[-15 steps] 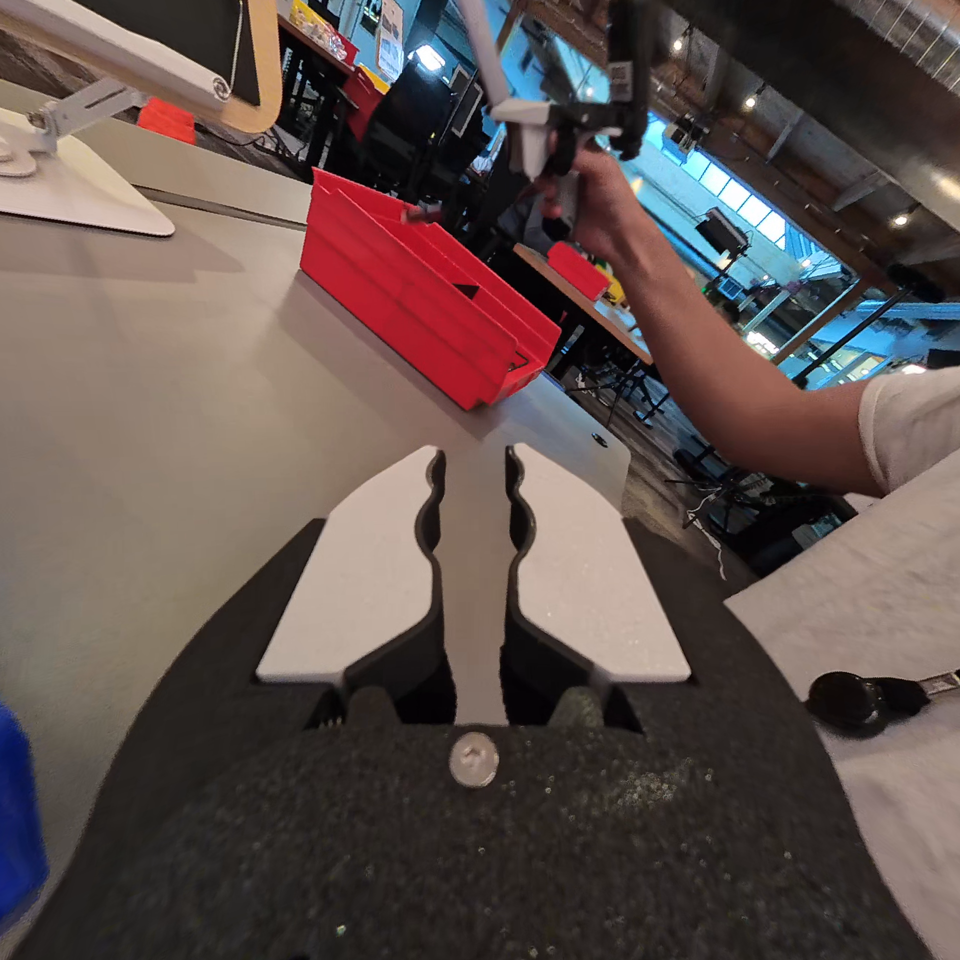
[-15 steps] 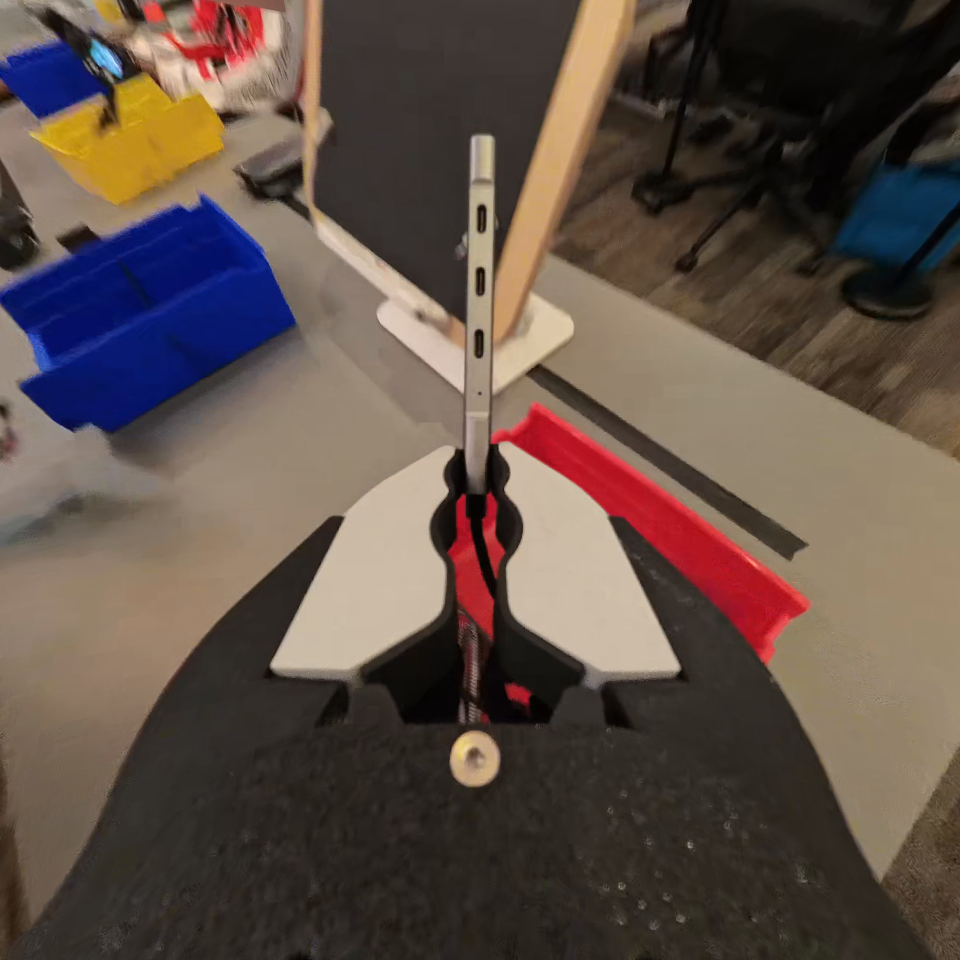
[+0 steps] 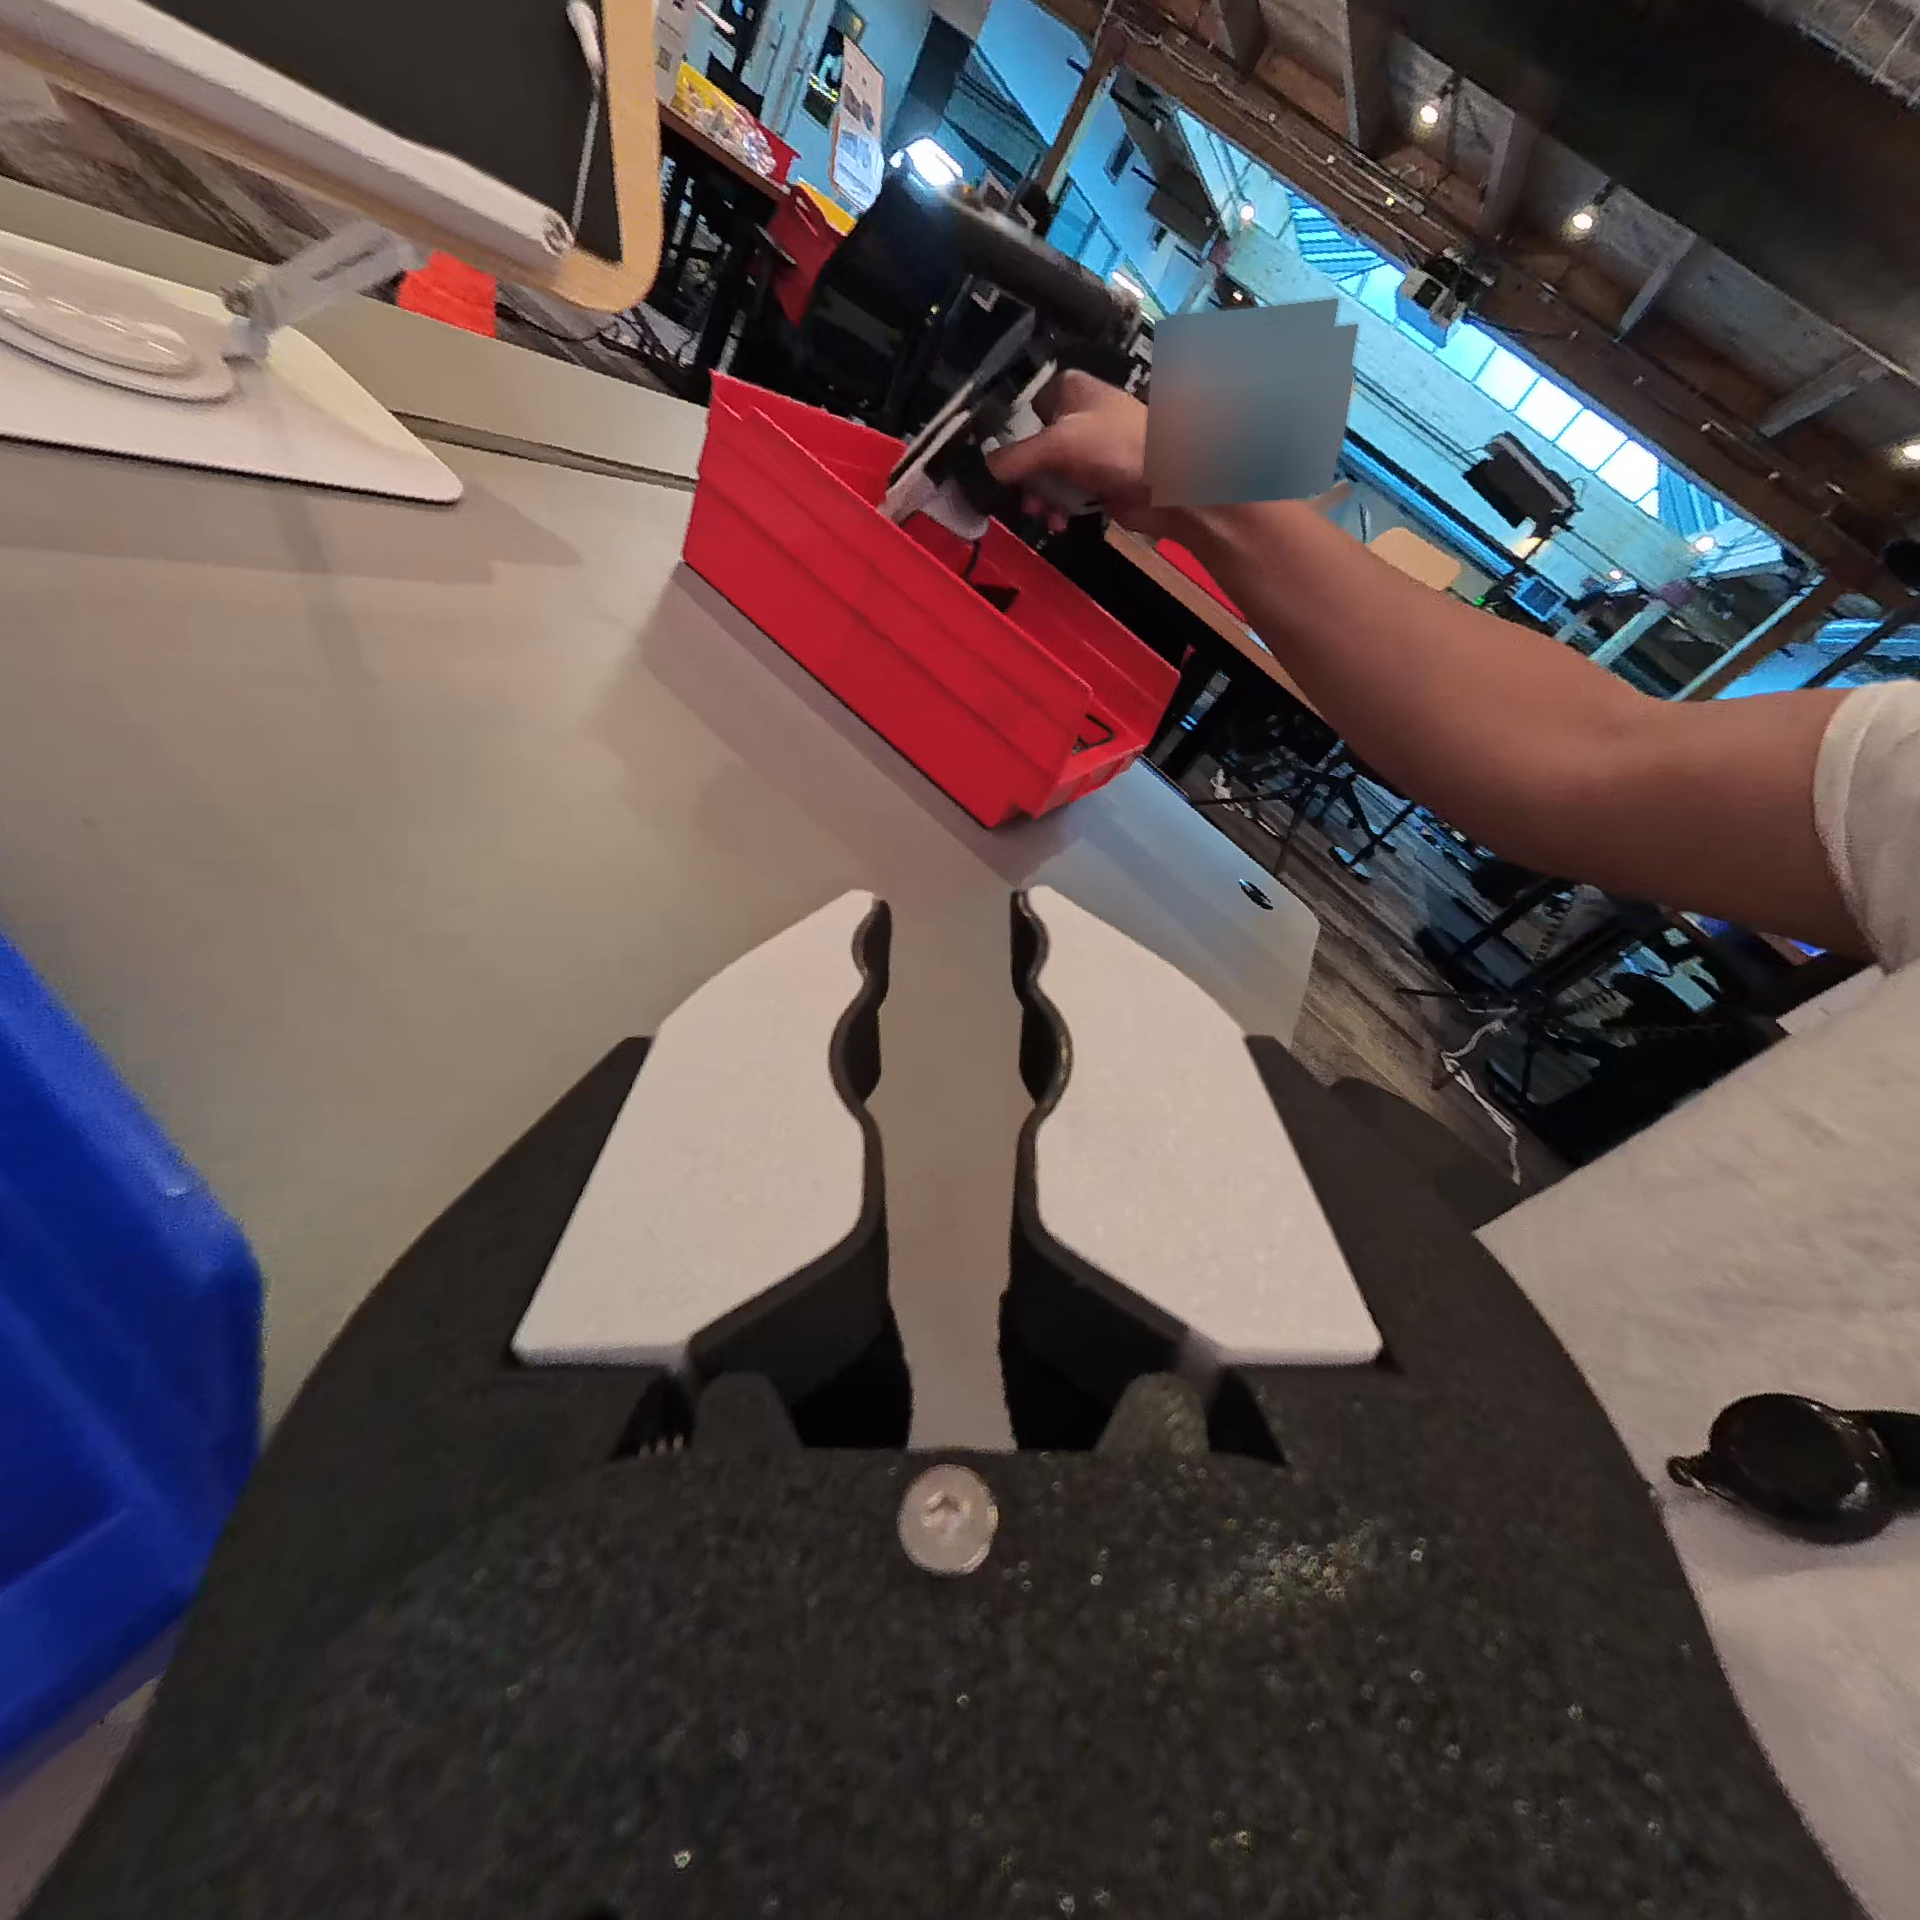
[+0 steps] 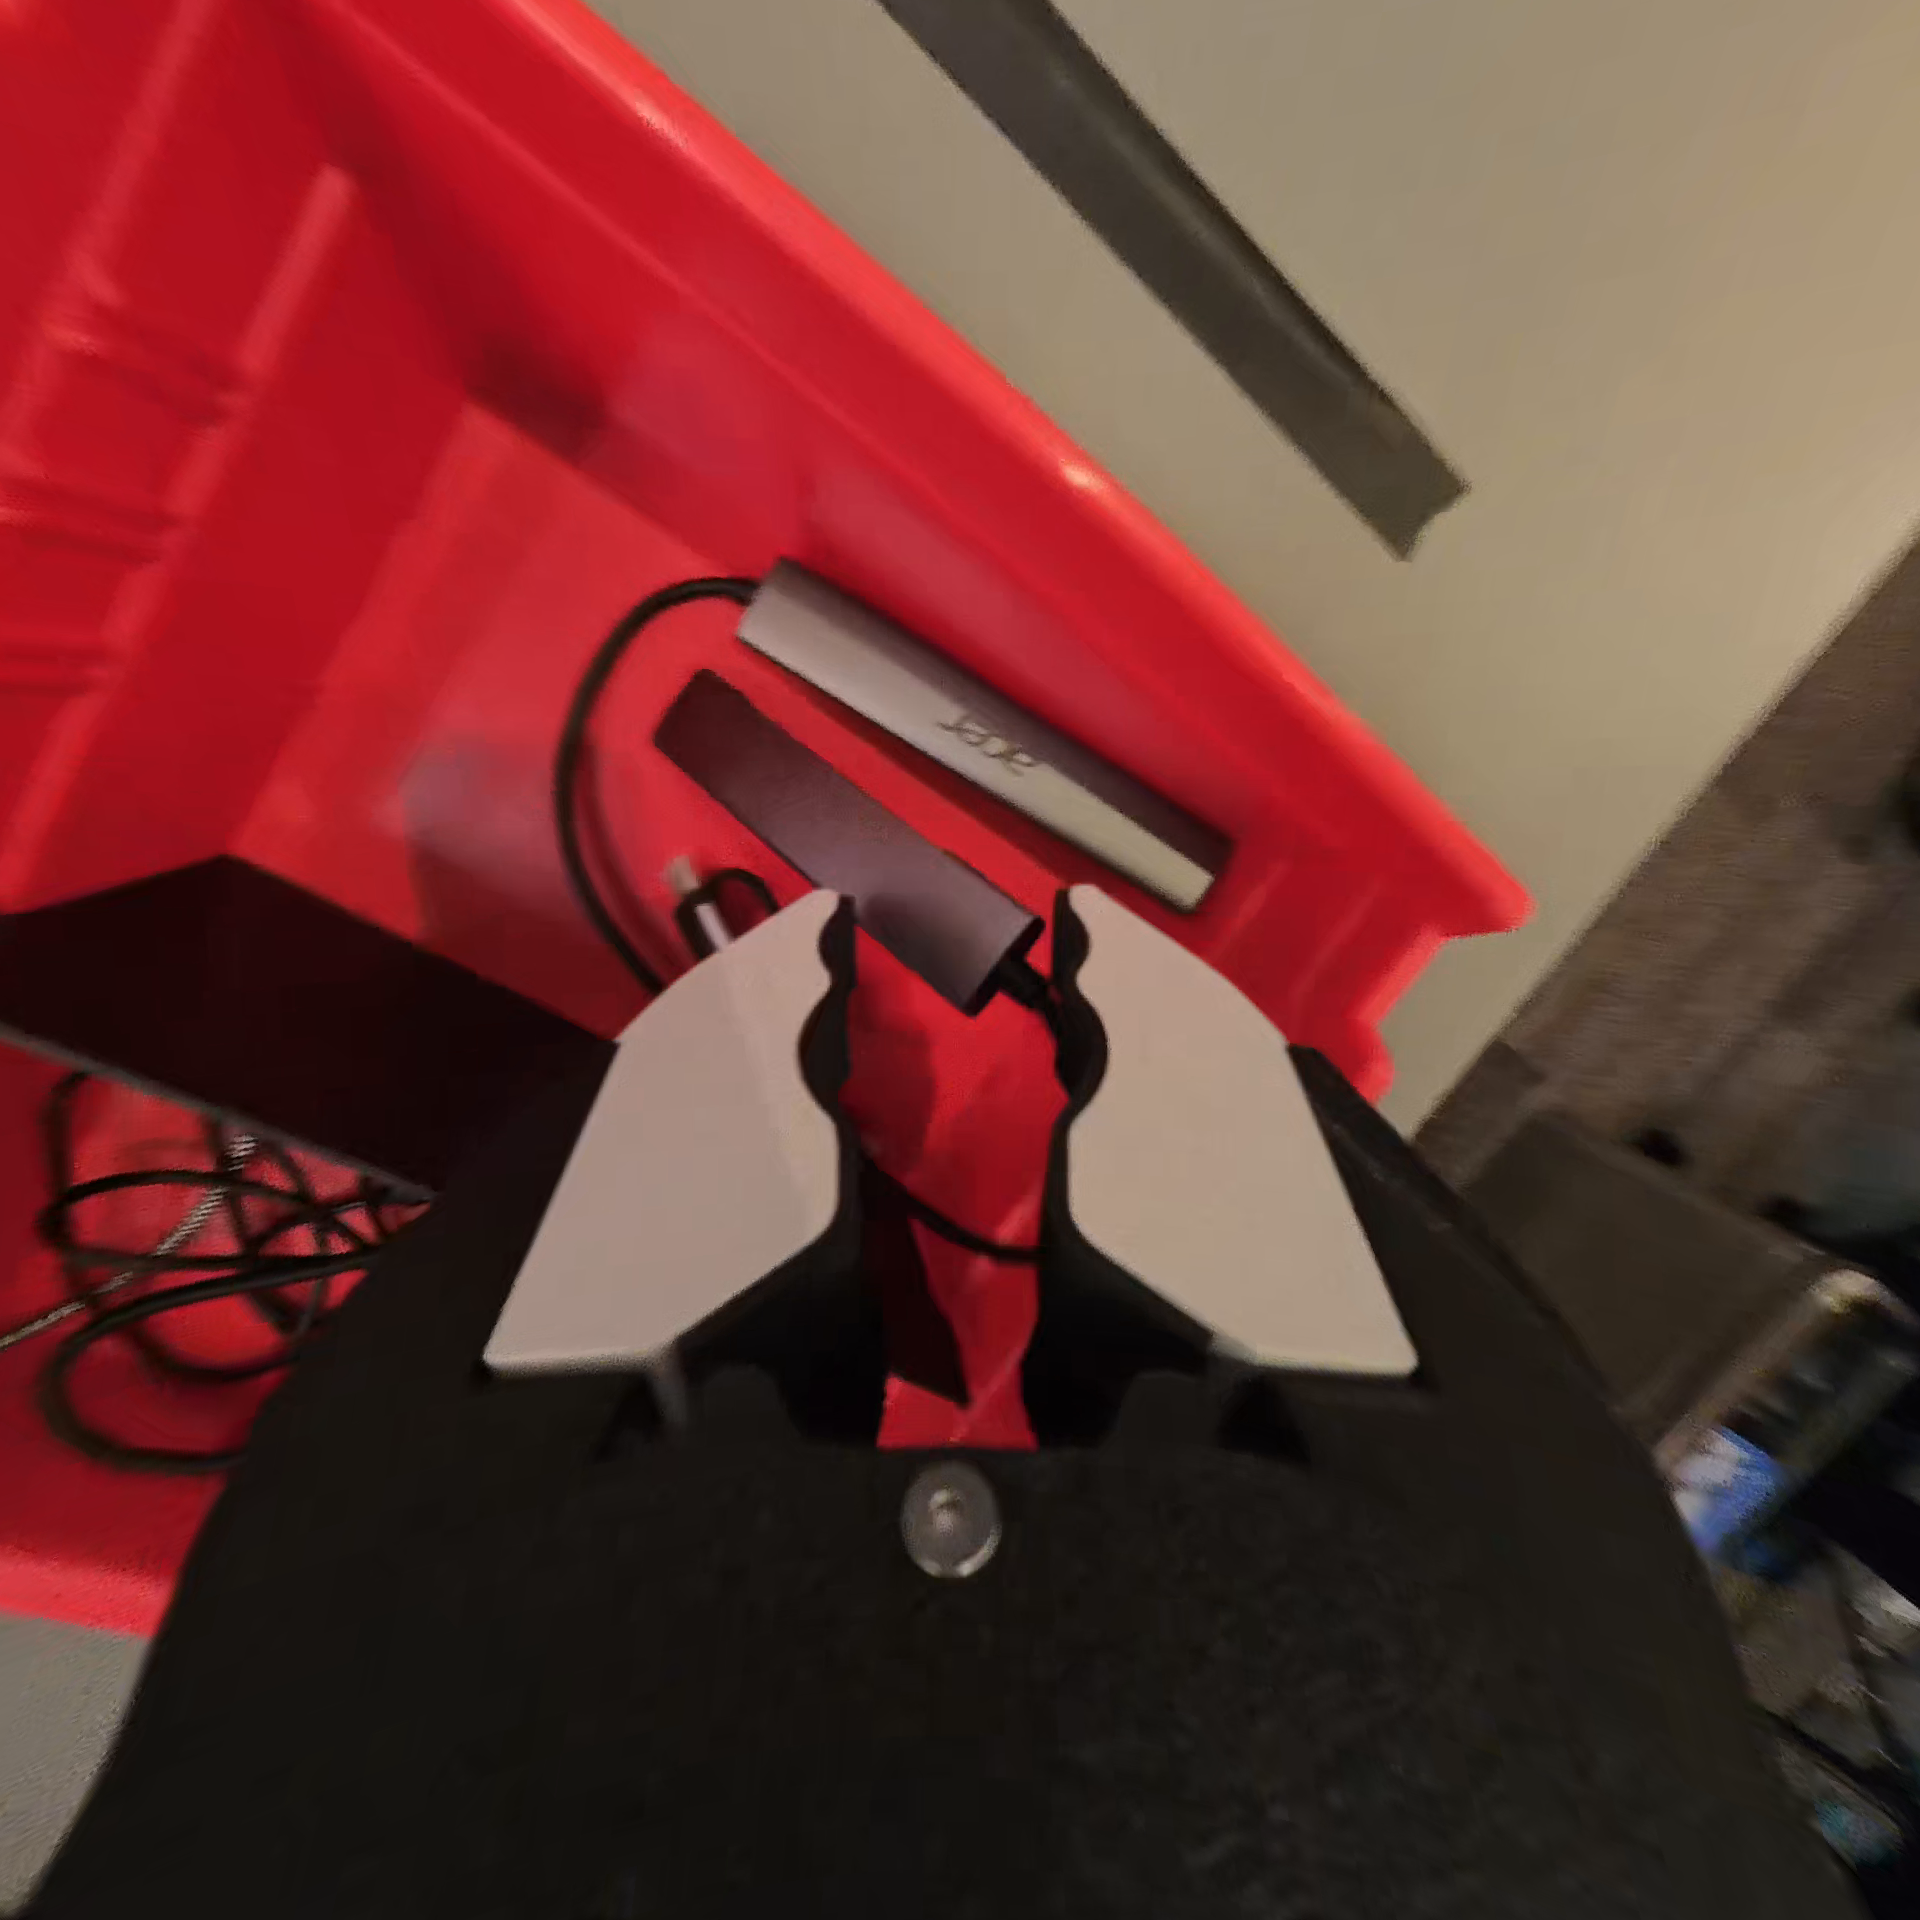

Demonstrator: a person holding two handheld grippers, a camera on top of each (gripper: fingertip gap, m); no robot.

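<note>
- The left gripper [image 3: 948, 914], two pale grey fingers on a black body, hovers low over a smooth grey tabletop [image 3: 312, 779]. Its jaws stand a narrow gap apart with only bare table between them; it holds nothing.
- At its 8 o'clock, a blue plastic bin [image 3: 94, 1351] sits just beside the gripper body.
- At 12 o'clock, well ahead, a long red plastic bin [image 3: 862, 613] lies on the table. A person's hand [image 3: 1081, 457] holds the right gripper [image 3: 940, 457] dipped into it.
- At 10 o'clock stands a white flat base with a slanted arm and a wood-edged dark panel [image 3: 436, 125].
- In the right wrist view, the right gripper [image 4: 948, 914] points down into the red plastic bin [image 4: 312, 416]. Its jaws are parted and grip nothing.
- A dark slim rectangular hub [image 4: 842, 842] lies on the bin floor, one end between the fingertips; whether they touch it is unclear.
- At 1 o'clock, just beside it, a lighter grey slim hub [image 4: 987, 748] lies parallel, against the bin wall.
- A thin black cable [image 4: 571, 748] loops at 11 o'clock; more tangled black cables [image 4: 177, 1268] lie at 8 o'clock.
- A dark strip [image 4: 1195, 260] crosses the table beyond the bin.
</note>
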